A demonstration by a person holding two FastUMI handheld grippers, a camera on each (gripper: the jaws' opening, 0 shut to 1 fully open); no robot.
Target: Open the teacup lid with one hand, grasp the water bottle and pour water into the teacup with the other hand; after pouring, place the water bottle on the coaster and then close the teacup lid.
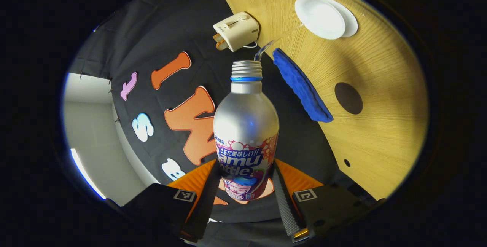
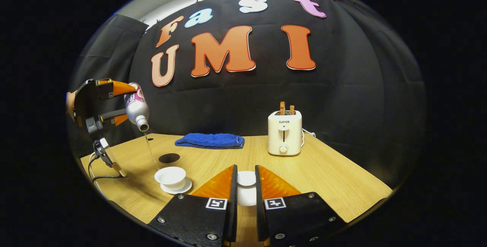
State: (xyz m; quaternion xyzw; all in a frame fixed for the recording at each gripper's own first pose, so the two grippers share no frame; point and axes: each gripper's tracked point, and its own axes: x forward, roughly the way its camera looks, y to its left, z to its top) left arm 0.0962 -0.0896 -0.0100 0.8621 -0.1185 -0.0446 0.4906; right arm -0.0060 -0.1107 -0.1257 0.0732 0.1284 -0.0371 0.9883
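My left gripper (image 1: pixel 245 186) is shut on a silver water bottle (image 1: pixel 245 125) with a colourful label, uncapped and tipped over. A thin stream of water (image 1: pixel 266 47) runs from its mouth toward the white teacup (image 1: pixel 319 16) on its saucer. In the right gripper view the tilted water bottle (image 2: pixel 136 107) hangs above the open teacup (image 2: pixel 170 175) at the table's left, held by the left gripper (image 2: pixel 114 104). My right gripper (image 2: pixel 245 186) is shut on the white teacup lid (image 2: pixel 246 188), held above the table near the front. A dark round coaster (image 2: pixel 169 158) lies just behind the cup.
A folded blue cloth (image 2: pixel 210 140) lies at the back of the wooden table (image 2: pixel 335 178). A cream toaster (image 2: pixel 284 133) with two slices stands at the back right. The coaster (image 1: pixel 348 98) and the blue cloth (image 1: pixel 300 85) also appear in the left gripper view.
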